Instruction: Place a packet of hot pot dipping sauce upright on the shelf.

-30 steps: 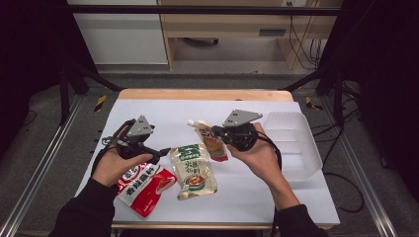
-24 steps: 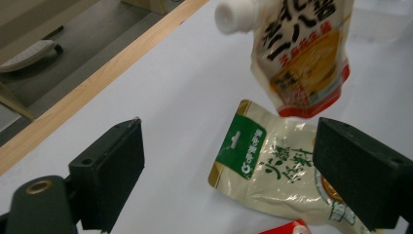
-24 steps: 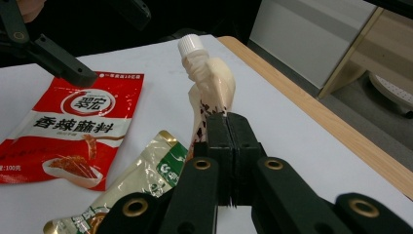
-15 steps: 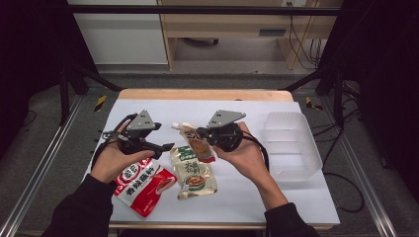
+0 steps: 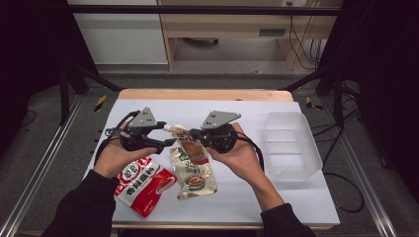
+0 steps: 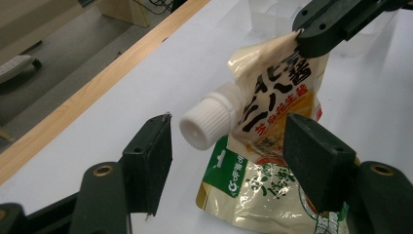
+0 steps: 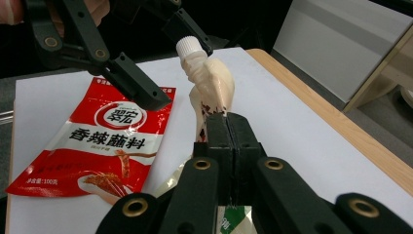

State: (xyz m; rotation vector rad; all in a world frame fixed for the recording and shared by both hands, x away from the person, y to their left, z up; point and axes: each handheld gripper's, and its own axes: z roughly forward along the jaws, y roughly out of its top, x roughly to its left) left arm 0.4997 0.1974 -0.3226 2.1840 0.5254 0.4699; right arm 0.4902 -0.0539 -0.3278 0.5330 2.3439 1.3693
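A beige spouted pouch (image 5: 191,147) with a white screw cap (image 6: 207,122) hangs above the white table, and my right gripper (image 7: 228,131) is shut on its flat edge. The cap (image 7: 187,47) points toward my left gripper (image 6: 229,156). Its jaws stand on either side of the cap and have just been closing, with a gap still showing between each pad and the cap. In the high view the left gripper (image 5: 168,136) and right gripper (image 5: 195,133) meet over the table's middle.
A green and beige sauce pouch (image 5: 195,175) lies flat under the held pouch. A red pouch (image 5: 143,182) lies at the front left. A clear plastic tub (image 5: 291,148) stands at the right. The wooden table edge (image 5: 207,95) runs along the back.
The right gripper has carried the spouted pouch leftward until its cap sits between the left gripper's jaws. The left jaws have narrowed around the cap.
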